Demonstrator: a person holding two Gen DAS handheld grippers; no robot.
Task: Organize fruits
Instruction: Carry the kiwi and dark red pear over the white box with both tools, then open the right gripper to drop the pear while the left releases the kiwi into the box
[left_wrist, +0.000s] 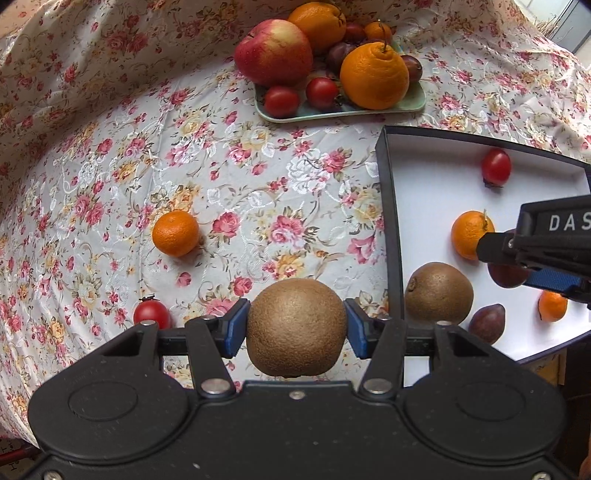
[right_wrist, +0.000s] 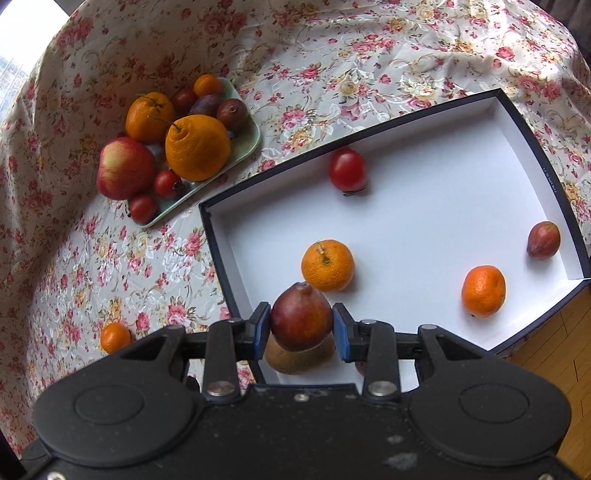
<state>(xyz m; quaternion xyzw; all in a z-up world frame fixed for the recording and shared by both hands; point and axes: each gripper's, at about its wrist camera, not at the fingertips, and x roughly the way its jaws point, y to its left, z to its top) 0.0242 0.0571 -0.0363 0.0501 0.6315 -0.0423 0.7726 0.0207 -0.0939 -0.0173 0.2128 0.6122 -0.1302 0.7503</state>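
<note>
The left hand-held gripper (left_wrist: 296, 328) is clamping a kiwi (left_wrist: 296, 326) and the right hand-held gripper (right_wrist: 301, 330) a plum (right_wrist: 301, 317), each needing lowering gently into the box (right_wrist: 436, 206) clear of fruit already there.

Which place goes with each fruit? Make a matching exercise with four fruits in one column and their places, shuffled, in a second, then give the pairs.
Fruits
1. apple
2. held kiwi
3. held plum
4. loose mandarin

Places
A. lying on the floral tablecloth
B. between the fingers of the left gripper
C. on the green tray
D. between the fingers of the right gripper

Pairs: 1-C, 2-B, 3-D, 4-A
</note>
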